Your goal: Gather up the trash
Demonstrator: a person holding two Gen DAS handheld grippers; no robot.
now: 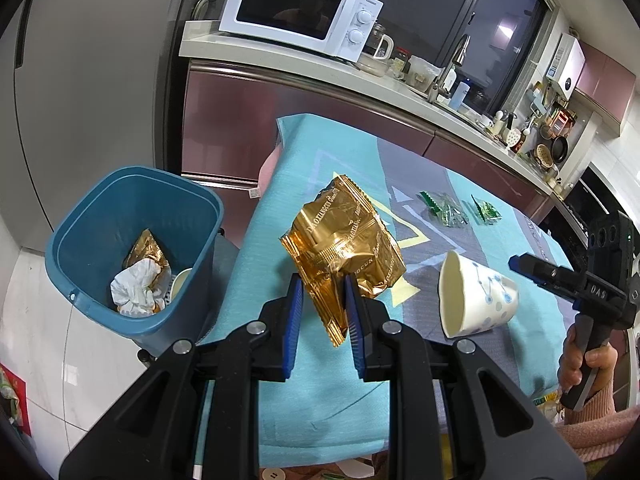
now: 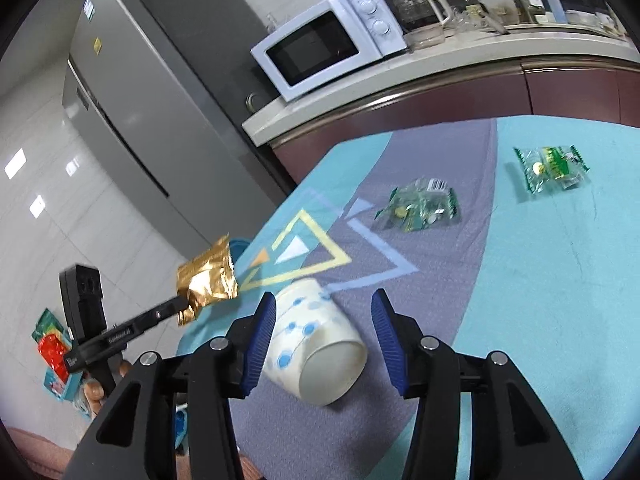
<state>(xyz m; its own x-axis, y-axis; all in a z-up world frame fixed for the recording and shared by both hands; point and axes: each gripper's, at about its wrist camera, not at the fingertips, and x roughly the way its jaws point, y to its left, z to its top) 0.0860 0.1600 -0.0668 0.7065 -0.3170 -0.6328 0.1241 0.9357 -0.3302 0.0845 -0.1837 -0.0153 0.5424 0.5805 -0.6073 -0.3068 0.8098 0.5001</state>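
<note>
My left gripper (image 1: 322, 284) is shut on a crumpled gold foil wrapper (image 1: 344, 236), held above the left part of the table near a blue bin (image 1: 80, 264). The bin holds another gold wrapper, white crumpled paper and a cup. A white paper cup with blue dots (image 2: 320, 352) lies on its side on the cloth. My right gripper (image 2: 323, 300) is open, with the cup between its fingers and a gap on the right side. Two clear green-edged wrappers (image 2: 420, 208) (image 2: 552, 168) lie farther back on the table.
The table wears a teal and grey cloth (image 1: 280, 184). Behind it runs a counter with a white microwave (image 1: 296, 8), a kettle, jars and a sink. A grey fridge (image 2: 132, 100) stands at the left. Packets lie on the floor (image 2: 52, 348).
</note>
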